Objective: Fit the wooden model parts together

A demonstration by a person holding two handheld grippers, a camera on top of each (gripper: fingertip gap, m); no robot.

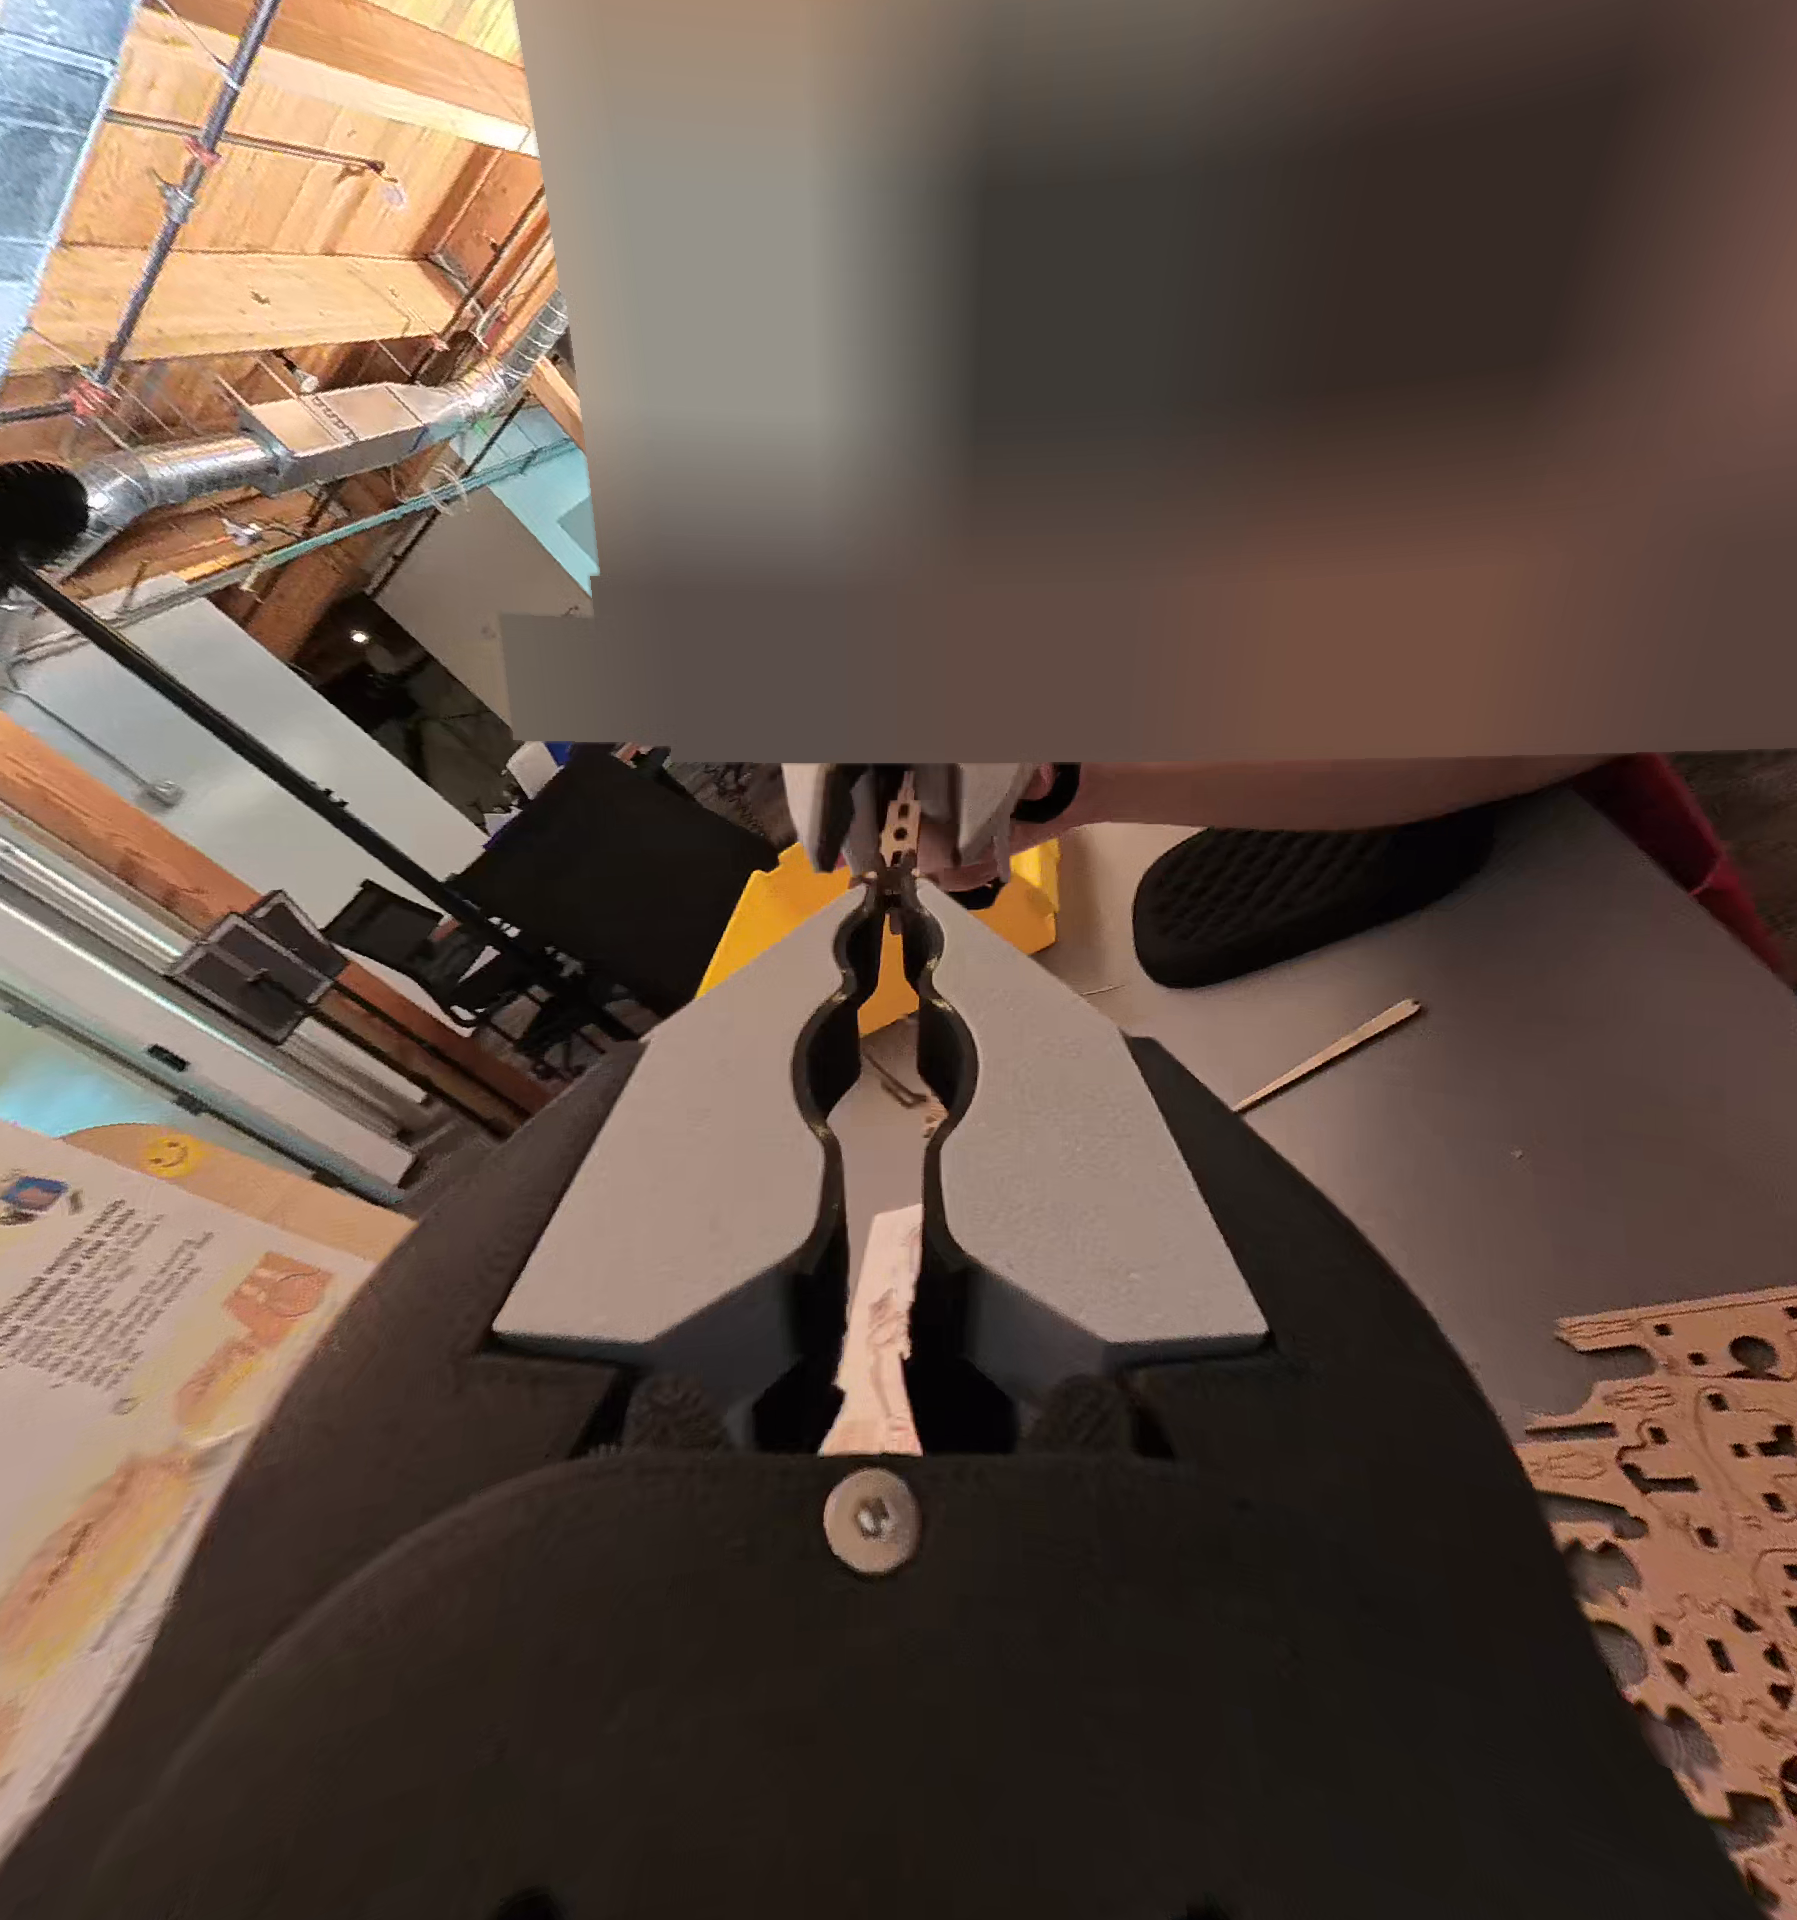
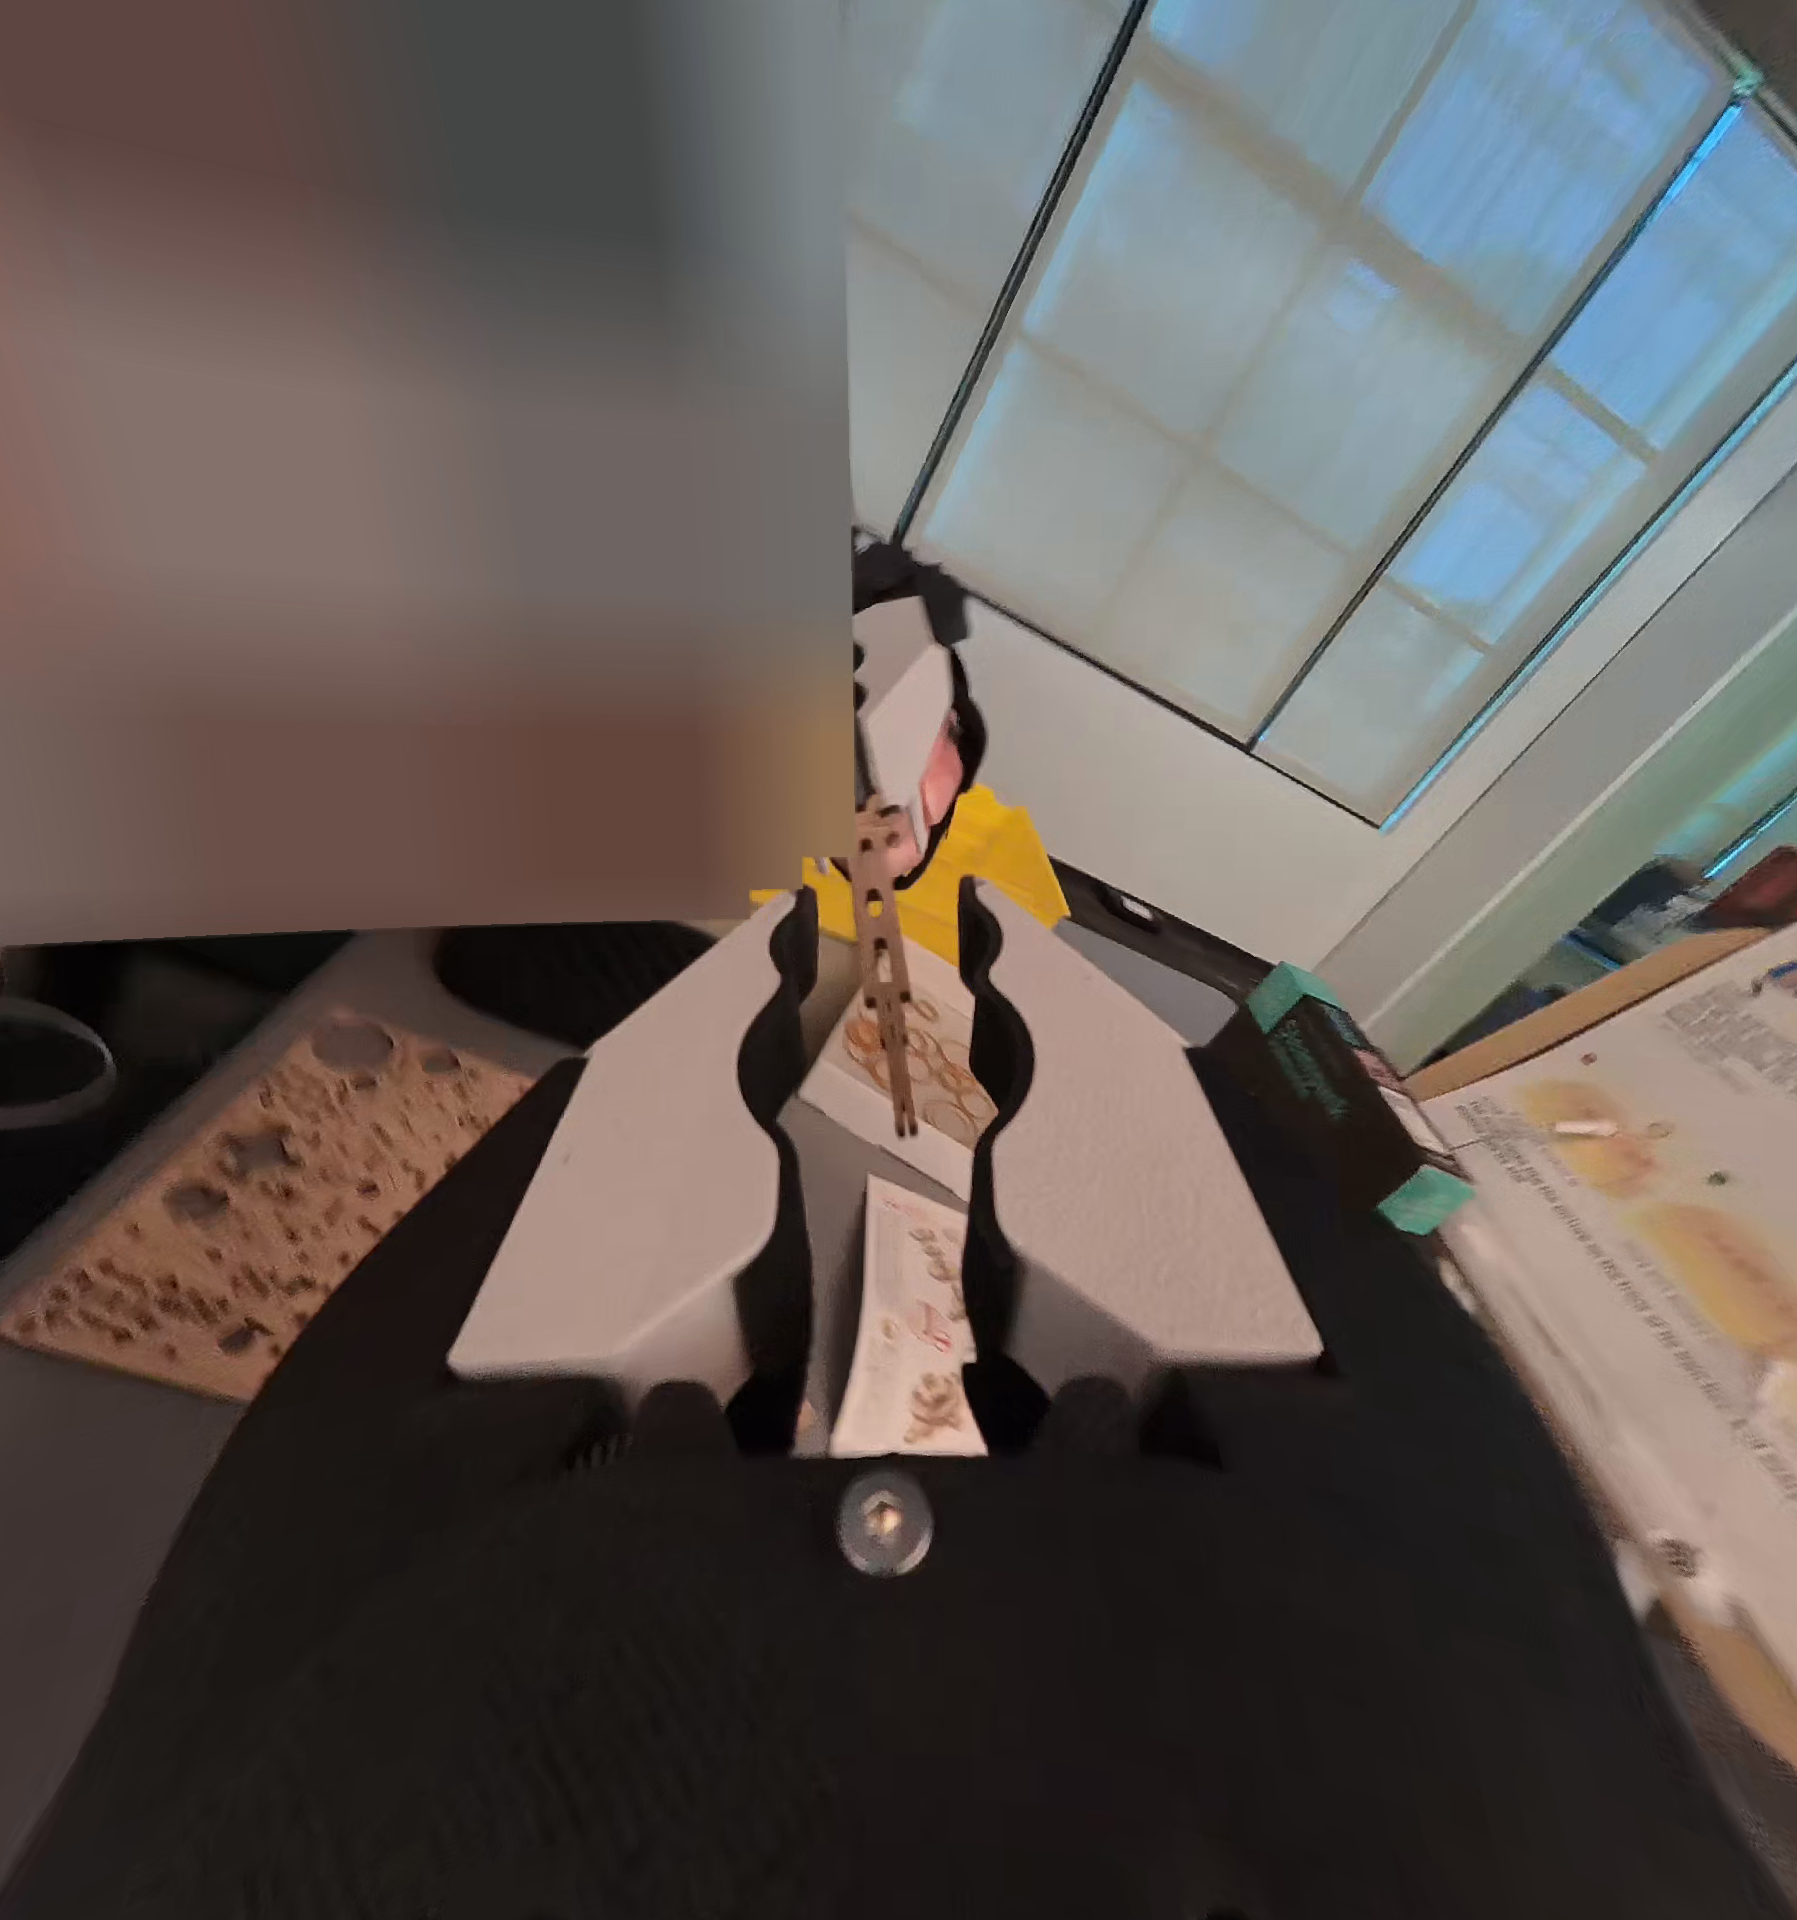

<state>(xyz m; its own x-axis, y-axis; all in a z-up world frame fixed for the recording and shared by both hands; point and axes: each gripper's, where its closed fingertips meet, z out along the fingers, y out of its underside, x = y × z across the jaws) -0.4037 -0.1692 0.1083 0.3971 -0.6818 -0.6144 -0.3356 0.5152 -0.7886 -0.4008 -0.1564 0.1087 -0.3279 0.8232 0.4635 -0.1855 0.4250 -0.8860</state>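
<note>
My left gripper [image 1: 889, 896] is shut on one end of a thin wooden strip with holes [image 1: 901, 821] and holds it in the air above the grey table [image 1: 1496, 1195]. In the right wrist view the strip [image 2: 886, 987] hangs slantwise from the left gripper [image 2: 899, 769] and runs down between my right gripper's fingers. My right gripper [image 2: 883, 909] is open, with its jaws on either side of the strip and not touching it. In the left wrist view the right gripper's fingers [image 1: 816, 821] show just beyond my left fingertips.
A punched-out wooden sheet [image 1: 1725, 1507] lies on the table; it also shows in the right wrist view [image 2: 250, 1195]. A printed instruction sheet [image 2: 1652, 1247], a dark box with teal ends [image 2: 1320, 1091], a white card with rings [image 2: 935, 1060], a yellow bin [image 1: 769, 935] and a loose wooden stick [image 1: 1330, 1055] lie around. Less than 4 cm separates the two grippers' tips.
</note>
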